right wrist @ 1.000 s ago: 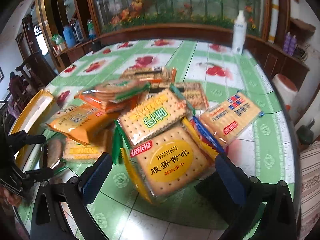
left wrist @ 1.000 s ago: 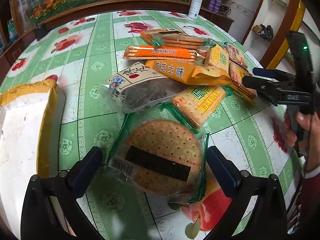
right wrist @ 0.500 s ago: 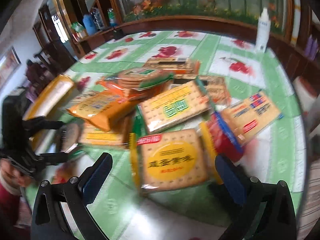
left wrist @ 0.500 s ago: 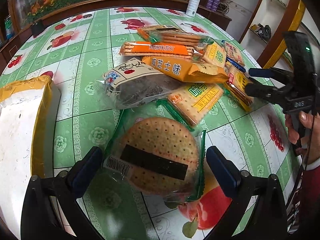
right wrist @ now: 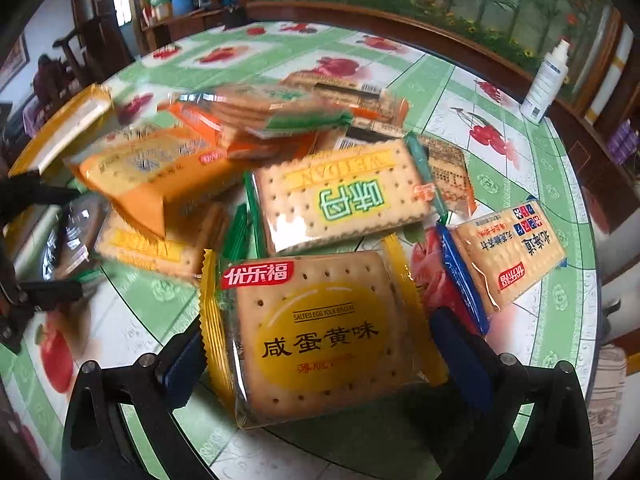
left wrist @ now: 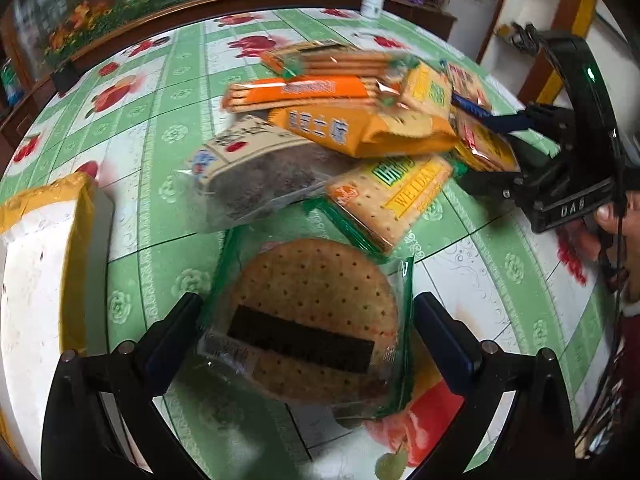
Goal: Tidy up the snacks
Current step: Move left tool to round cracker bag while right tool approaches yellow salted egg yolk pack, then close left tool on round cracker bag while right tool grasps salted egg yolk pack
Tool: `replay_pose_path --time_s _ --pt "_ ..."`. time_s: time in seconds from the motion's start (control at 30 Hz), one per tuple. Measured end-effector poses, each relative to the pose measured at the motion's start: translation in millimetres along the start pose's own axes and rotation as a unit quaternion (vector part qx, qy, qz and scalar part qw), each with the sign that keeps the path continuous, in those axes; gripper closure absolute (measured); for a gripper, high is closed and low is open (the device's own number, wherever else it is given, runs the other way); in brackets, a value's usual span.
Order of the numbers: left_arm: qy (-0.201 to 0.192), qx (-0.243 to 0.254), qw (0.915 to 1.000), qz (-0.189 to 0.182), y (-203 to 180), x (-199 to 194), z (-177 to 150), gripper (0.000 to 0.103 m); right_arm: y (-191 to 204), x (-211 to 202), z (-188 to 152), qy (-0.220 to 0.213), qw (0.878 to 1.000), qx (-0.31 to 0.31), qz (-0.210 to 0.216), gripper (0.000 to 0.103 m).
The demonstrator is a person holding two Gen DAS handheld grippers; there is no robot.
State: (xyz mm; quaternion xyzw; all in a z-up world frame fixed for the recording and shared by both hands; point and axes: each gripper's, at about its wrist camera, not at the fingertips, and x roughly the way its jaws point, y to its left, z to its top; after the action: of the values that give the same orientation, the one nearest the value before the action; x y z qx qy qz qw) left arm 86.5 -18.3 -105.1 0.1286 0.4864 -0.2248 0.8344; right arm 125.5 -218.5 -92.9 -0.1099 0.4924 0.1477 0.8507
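Yellow-wrapped salted egg yolk biscuit pack [right wrist: 320, 336] near, bracketed by spread right gripper [right wrist: 320, 360]. Round cracker pack [left wrist: 312, 320] likewise between unclenched left gripper [left wrist: 308, 336]. Approach step, probably; next, closing squarely on each pack, clear of pile [left wrist: 352, 120].

Motion blur smears the far snack packets [left wrist: 320, 68], so their print cannot be read. The white foam box [left wrist: 36, 280] is cut off by the left edge. A dark-filled packet [left wrist: 260, 176] lies partly under the orange packet [left wrist: 360, 132].
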Motion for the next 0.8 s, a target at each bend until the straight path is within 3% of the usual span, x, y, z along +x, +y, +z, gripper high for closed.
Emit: replay_pose_path --time_s 0.23,0.3,0.5,0.8 --pt "-0.002 -0.004 0.9999 0.014 -1 -1 -2 0.0 0 2 -2 -0.001 1.0 0.015 0.013 0.0" --pt "-0.006 -0.01 0.9998 0.018 -2 -4 -3 0.006 2 0 -5 -0.006 1.0 0.021 0.018 0.001" --pt "-0.021 -0.006 0.9992 0.032 -12 -13 -9 0.023 0 -14 -15 -0.027 0.997 0.055 0.044 0.02" --pt "-0.062 -0.019 0.995 0.077 -22 -37 -22 0.026 5 -38 -37 -0.058 0.99 0.097 0.078 0.022"
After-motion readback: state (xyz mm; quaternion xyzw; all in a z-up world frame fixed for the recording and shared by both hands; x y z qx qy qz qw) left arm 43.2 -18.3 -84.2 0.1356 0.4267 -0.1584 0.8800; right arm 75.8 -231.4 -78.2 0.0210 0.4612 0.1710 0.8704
